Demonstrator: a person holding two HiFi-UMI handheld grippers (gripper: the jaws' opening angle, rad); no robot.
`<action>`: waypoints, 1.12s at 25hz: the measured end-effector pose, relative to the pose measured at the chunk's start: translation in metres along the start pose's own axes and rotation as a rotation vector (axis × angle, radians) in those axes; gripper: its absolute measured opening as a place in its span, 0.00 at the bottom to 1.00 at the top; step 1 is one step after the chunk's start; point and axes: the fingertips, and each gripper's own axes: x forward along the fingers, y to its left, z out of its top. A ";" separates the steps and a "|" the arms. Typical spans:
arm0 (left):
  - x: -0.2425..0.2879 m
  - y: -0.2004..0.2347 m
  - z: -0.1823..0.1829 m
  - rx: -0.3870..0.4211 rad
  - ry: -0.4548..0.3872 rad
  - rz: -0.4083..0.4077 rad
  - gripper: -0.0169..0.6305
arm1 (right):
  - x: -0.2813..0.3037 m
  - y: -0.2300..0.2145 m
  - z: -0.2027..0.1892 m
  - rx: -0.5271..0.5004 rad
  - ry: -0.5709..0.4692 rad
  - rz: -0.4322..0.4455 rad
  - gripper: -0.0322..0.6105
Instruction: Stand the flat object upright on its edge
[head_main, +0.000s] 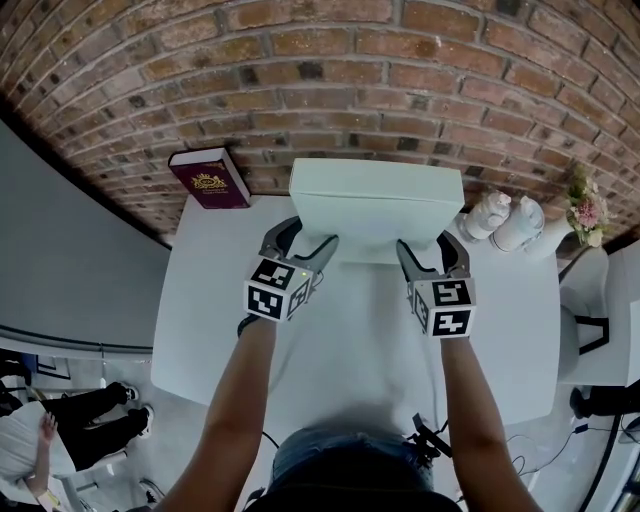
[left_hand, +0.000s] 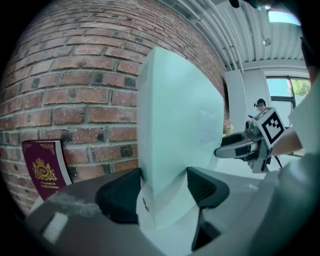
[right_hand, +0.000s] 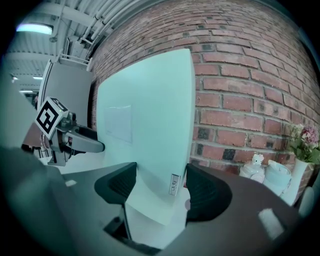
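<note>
A flat white box stands upright on its long edge on the white table, its broad face toward me and close to the brick wall. My left gripper clamps the box's lower left corner. My right gripper clamps the lower right corner. In the left gripper view the box rises tall between both dark pads, which press on it. The right gripper view shows the same: the box is pinched between the pads. Each gripper also shows in the other's view, at the box's far corner.
A maroon booklet leans on the brick wall at the table's back left. White figurines, a pale teapot and a vase of flowers stand at the back right. A person sits on the floor at lower left.
</note>
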 end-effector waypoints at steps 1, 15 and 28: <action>0.002 0.002 -0.002 0.002 0.006 0.001 0.50 | 0.003 0.000 -0.002 0.004 0.004 0.000 0.54; 0.025 0.012 -0.017 -0.002 0.058 -0.004 0.50 | 0.026 -0.007 -0.022 0.039 0.042 0.012 0.53; 0.025 0.012 -0.018 0.005 0.065 -0.022 0.50 | 0.027 -0.007 -0.024 0.005 0.048 -0.004 0.54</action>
